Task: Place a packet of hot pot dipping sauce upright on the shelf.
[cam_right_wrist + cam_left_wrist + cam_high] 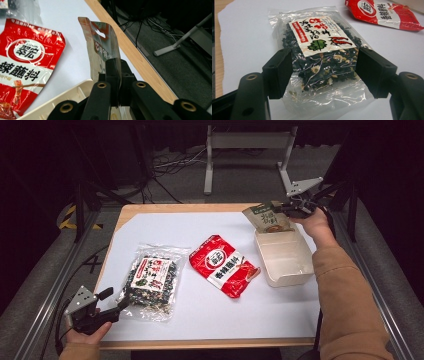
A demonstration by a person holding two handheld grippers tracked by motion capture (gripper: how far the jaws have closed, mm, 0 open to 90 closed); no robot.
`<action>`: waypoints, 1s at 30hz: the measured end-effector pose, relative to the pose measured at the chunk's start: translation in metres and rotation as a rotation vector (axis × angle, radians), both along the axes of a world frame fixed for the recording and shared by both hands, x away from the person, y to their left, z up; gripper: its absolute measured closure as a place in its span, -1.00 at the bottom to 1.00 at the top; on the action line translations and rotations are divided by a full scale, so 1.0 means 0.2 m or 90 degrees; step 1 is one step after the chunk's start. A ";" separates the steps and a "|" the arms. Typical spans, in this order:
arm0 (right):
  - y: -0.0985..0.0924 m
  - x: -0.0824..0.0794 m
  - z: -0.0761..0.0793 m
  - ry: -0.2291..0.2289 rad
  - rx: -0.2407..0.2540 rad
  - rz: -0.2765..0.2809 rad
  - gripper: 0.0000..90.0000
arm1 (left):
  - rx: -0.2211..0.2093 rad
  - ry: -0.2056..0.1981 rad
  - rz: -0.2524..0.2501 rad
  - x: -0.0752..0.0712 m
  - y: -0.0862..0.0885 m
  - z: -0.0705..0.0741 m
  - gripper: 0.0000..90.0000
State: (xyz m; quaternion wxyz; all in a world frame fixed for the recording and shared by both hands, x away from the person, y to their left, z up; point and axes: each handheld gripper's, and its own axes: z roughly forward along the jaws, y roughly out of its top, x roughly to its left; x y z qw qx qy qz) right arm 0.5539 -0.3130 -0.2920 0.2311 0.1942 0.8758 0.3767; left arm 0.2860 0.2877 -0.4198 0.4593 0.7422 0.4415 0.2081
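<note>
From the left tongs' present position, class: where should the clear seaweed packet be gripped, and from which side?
Grip the seaweed packet by its flat, empty sealed end nearest the left tongs, coming in low from the person's side. It lies flat and that thin clear edge probably pinches more easily than the bulging middle.

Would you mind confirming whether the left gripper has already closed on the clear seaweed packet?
No, the left gripper is open, its jaws standing apart on either side of the clear seaweed packet without pinching it.
</note>
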 end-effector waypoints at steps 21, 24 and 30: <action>-0.18 -0.06 -0.10 0.047 0.007 -0.111 0.97 | -0.001 -0.004 -0.021 0.05 -0.04 0.01 -0.33; -0.19 -0.07 -0.10 0.044 0.010 -0.112 0.95 | -0.002 -0.003 -0.023 0.06 -0.05 0.01 -0.33; -0.18 -0.09 -0.09 0.032 -0.003 -0.115 0.76 | 0.001 -0.006 -0.028 0.07 -0.06 0.02 -0.33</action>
